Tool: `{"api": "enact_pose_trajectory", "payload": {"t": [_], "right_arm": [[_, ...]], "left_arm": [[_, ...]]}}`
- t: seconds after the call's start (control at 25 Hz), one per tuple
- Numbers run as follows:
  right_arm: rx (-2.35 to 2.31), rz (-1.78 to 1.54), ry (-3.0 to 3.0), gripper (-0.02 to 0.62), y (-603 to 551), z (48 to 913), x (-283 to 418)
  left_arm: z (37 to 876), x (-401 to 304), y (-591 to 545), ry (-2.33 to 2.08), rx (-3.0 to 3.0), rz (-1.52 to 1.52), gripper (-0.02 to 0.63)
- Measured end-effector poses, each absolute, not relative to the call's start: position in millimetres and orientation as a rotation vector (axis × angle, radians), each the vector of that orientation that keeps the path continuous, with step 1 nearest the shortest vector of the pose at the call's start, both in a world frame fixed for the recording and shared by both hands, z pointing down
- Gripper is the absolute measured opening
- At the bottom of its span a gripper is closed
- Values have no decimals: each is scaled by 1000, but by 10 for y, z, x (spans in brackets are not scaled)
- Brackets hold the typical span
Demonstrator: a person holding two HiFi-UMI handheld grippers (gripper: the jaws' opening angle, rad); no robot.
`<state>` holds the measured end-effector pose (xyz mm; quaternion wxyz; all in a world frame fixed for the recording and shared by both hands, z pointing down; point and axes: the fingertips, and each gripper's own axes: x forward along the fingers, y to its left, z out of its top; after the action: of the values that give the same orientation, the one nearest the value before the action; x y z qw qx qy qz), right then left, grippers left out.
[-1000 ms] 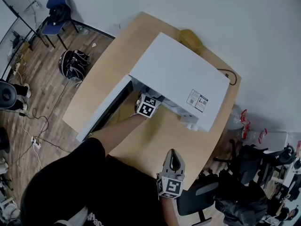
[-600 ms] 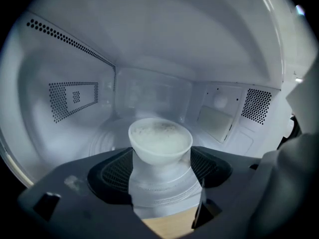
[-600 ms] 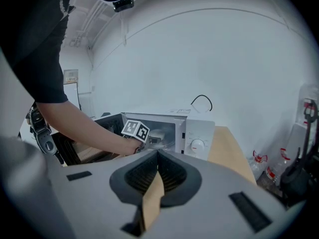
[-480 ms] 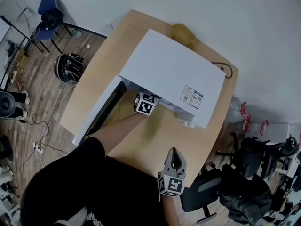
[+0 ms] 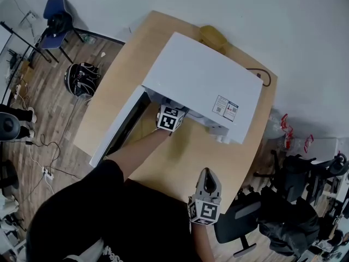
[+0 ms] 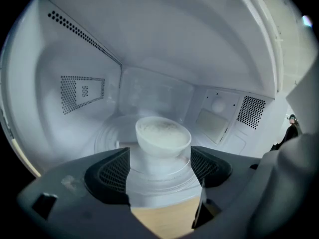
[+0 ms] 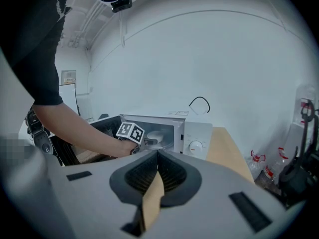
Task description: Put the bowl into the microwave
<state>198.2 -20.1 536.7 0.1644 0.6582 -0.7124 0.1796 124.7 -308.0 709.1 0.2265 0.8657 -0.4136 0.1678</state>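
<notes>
A white microwave [image 5: 202,86] stands on the round wooden table [image 5: 180,168], its door [image 5: 116,131] swung open to the left. Inside, a white bowl [image 6: 163,136] rests upright on the glass turntable [image 6: 112,133]. My left gripper [image 6: 159,171] is at the oven's mouth, open, its pads just short of the bowl and not touching it. In the head view its marker cube [image 5: 170,118] sits at the opening. My right gripper [image 7: 158,156] is shut and empty, held off the table's near edge [image 5: 206,201], facing the microwave [image 7: 197,133].
A tan object [image 5: 214,37] and a black cable [image 5: 262,81] lie behind the microwave. On the floor are a blue chair [image 5: 56,15], a black bag [image 5: 82,78] and a black office chair [image 5: 256,222]. Bottles [image 7: 256,163] stand at the right.
The left gripper stays at the microwave's mouth. The right gripper has dropped a little toward the near edge of the view; the head camera shifted slightly.
</notes>
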Motion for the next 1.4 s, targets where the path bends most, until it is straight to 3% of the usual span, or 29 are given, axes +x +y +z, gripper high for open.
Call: {"api": "enact_pose_trajectory", "payload": {"t": [0.28, 0.76, 0.8, 0.88, 1.04, 1.4], "right_arm": [[1903, 441, -2059, 60, -179, 5185, 1924], [1906, 434, -2135, 60, 332, 4873, 1376], [1917, 436, -2133, 60, 399, 4841, 1333], [1934, 435, -2130, 60, 524, 4779, 1263], [1932, 412, -2151, 60, 730, 4633, 1175], [1882, 325, -2270, 60, 1118, 4314, 1046]], "left_arm": [[6680, 814, -2714, -1159, 2302, 348, 357], [5375, 5, -1021, -1055, 2245, 35, 346], [5274, -70, -887, -1041, 2267, 25, 292], [5115, -169, -630, -1011, 2334, 36, 89], [4940, -218, -141, -922, 2431, 88, 17], [4503, 16, 742, -927, 2572, 81, 12]]}}
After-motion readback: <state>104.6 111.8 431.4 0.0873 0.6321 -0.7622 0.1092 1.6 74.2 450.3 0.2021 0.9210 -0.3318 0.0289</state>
